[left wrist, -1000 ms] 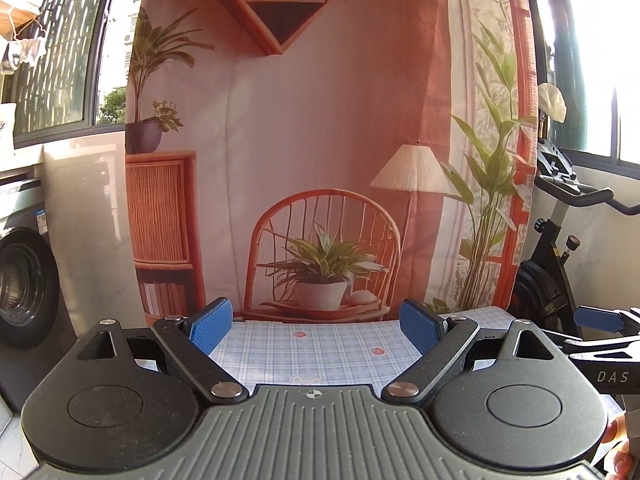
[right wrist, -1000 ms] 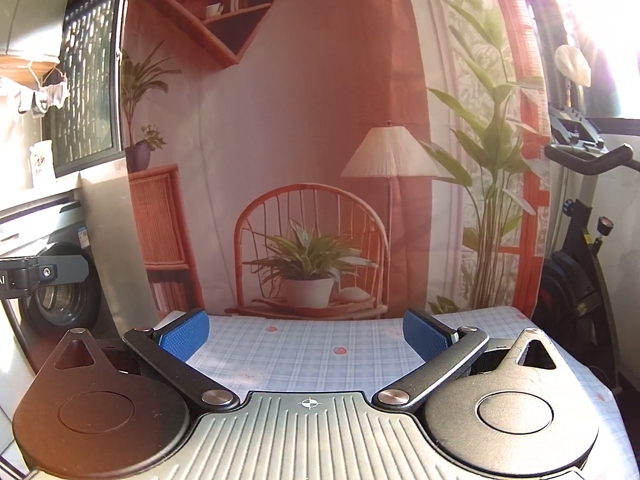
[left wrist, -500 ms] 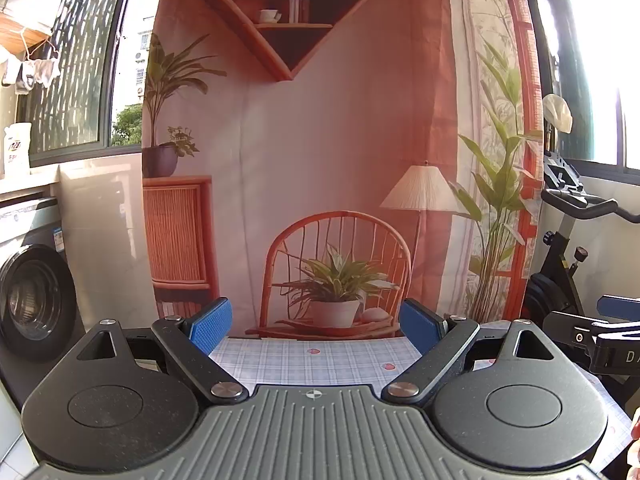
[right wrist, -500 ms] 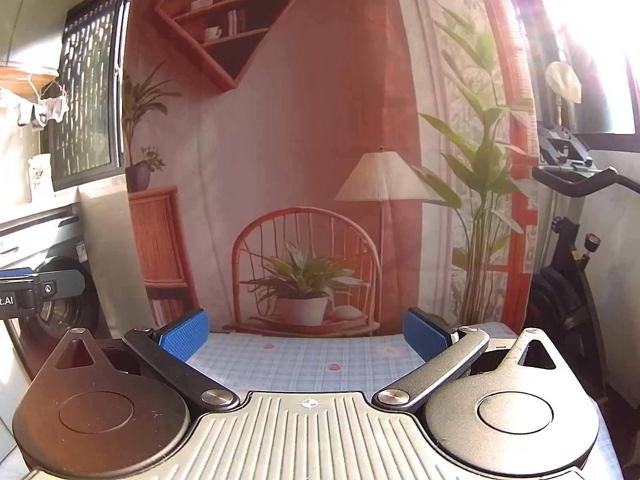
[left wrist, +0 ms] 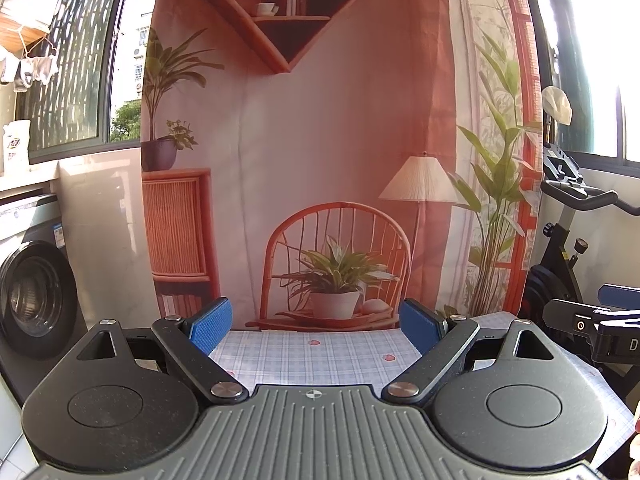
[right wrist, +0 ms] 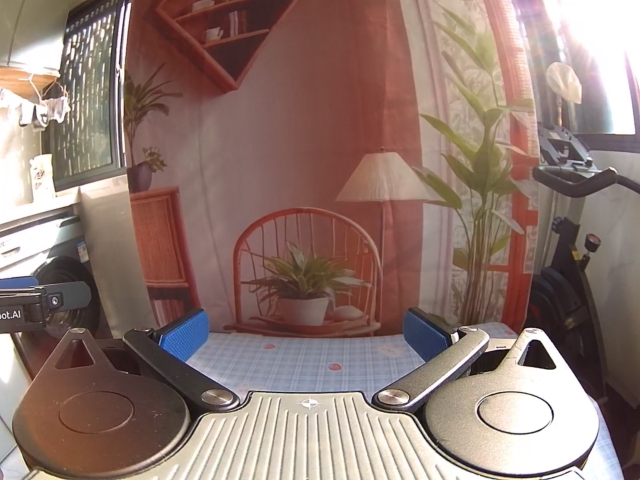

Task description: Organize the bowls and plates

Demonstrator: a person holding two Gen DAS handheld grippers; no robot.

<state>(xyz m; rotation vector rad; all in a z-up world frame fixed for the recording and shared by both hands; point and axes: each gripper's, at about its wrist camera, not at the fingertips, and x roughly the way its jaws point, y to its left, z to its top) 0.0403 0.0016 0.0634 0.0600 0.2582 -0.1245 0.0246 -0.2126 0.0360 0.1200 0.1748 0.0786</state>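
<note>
Left gripper (left wrist: 316,326): jaws spread wide, nothing between them; blue pads (left wrist: 211,325) carry a fine knurled texture; black linkage arms pivot on a ribbed grey body. Right gripper (right wrist: 306,330): jaws likewise spread and empty; same blue textured pads (right wrist: 184,334).

Both grippers are held above a table (left wrist: 312,358) covered in pale blue checked cloth with small red motifs; no plates or bowls appear in either view, so their location cannot be told.

Behind the table hangs a printed fabric backdrop (left wrist: 332,120) showing a rattan chair, potted plant, lamp and triangular shelf; a washing machine (left wrist: 32,300) stands left; an exercise bike (right wrist: 572,240) stands right.
</note>
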